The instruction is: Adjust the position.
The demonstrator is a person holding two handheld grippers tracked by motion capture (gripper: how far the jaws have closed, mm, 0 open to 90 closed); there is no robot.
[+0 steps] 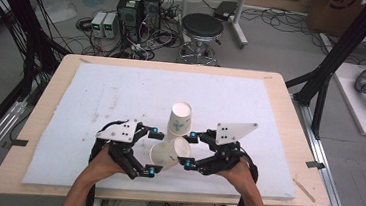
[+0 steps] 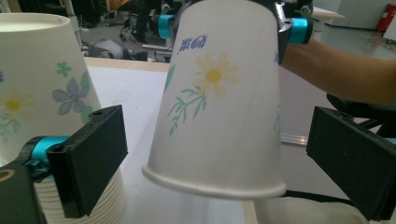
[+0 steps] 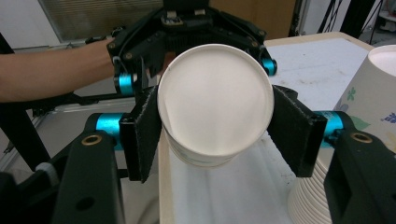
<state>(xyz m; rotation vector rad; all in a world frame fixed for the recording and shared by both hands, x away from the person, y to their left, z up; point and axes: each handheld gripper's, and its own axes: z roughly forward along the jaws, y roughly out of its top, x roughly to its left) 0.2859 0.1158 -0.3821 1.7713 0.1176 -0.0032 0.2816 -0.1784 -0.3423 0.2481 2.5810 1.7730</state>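
Observation:
A flowered paper cup (image 1: 168, 155) hangs tilted just above the white mat (image 1: 121, 92) near the front edge. My right gripper (image 1: 190, 150) is shut on its narrow closed end, and the white base (image 3: 215, 98) faces that gripper's camera between the pads (image 3: 144, 135). My left gripper (image 1: 153, 150) is open. Its jaws stand on either side of the cup's wide rim end (image 2: 219, 102) with a gap on each side. A stack of upside-down flowered cups (image 1: 180, 118) stands on the mat just behind, also seen as the stack (image 2: 42, 93) and the stack (image 3: 369, 93).
The mat covers most of the wooden table (image 1: 282, 91). Beyond the far edge stand a black stool (image 1: 202, 32) and computer boxes with cables (image 1: 133, 13). Black frame posts (image 1: 335, 61) rise at the right and left sides.

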